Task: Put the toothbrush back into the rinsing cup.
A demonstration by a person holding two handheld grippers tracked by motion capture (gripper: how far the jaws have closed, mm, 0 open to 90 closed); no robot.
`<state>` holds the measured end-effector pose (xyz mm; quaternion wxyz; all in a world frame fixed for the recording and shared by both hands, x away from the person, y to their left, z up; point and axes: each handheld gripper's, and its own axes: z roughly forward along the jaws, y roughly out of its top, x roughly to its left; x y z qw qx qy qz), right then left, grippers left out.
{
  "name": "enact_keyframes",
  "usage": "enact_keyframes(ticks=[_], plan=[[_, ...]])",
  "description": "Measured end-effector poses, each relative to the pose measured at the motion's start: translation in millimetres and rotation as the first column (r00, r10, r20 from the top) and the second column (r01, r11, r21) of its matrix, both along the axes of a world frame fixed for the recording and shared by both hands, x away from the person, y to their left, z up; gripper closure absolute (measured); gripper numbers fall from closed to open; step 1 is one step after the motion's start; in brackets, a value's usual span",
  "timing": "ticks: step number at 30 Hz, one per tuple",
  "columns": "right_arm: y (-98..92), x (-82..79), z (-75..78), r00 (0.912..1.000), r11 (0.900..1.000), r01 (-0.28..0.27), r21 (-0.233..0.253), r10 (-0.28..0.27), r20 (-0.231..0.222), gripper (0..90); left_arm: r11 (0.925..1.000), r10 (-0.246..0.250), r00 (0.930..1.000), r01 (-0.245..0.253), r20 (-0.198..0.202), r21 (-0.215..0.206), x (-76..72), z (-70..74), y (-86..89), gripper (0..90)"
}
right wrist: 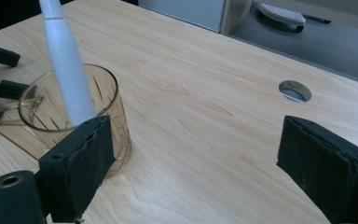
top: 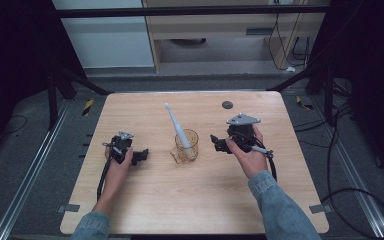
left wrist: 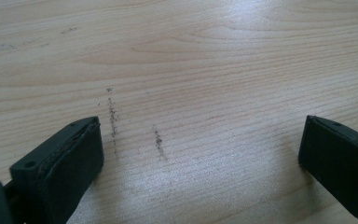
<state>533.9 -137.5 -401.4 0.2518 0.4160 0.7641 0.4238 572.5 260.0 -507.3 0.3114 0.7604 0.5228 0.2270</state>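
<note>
Amber, see-through plastic cup with a side handle (top: 186, 146) stands upright near the middle of the pale wood-grain table (top: 145, 200). A white electric toothbrush (top: 177, 126) leans in it, head up and tilted toward the far left.

Right gripper (top: 219, 143): held just right of the cup, jaws spread wide, nothing between them. In the right gripper view the cup (right wrist: 74, 116) sits partly behind the left jaw, and the toothbrush handle (right wrist: 67, 70) rises above the rim, off the jaws' centre line.

Left gripper (top: 141, 156): low over the table left of the cup, jaws wide apart and empty. Its own view looks down on bare wood with a few dark scuff marks (left wrist: 113, 119).

Judgement: the step in hand looks like closing in on the cup or the brush. To do it well, the right gripper should swing left until the handle sits squarely between the jaws, above the rim. Close gently; the light cup could tip if nudged. The left gripper could steady the cup by its wall or handle first.

A round cable hole (top: 227, 105) lies well behind, out of the way.
</note>
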Motion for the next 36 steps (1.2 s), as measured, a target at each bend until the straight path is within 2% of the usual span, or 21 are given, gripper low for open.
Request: enact_keyframes(ticks=[17,36], plan=[[-44.0,-9.9,-23.9,0.9958,0.997,0.075,-0.014,-0.075,-0.052,10.9,1.0000,0.000,1.0000,0.000,0.000,0.000,0.0,0.0,0.0,0.0],[-73.3,-0.4,-55.4,0.9833,0.988,0.134,-0.072,-0.142,-0.114,11.0,1.0000,0.000,1.0000,0.000,0.000,0.000,0.0,0.0,0.0,0.0]])
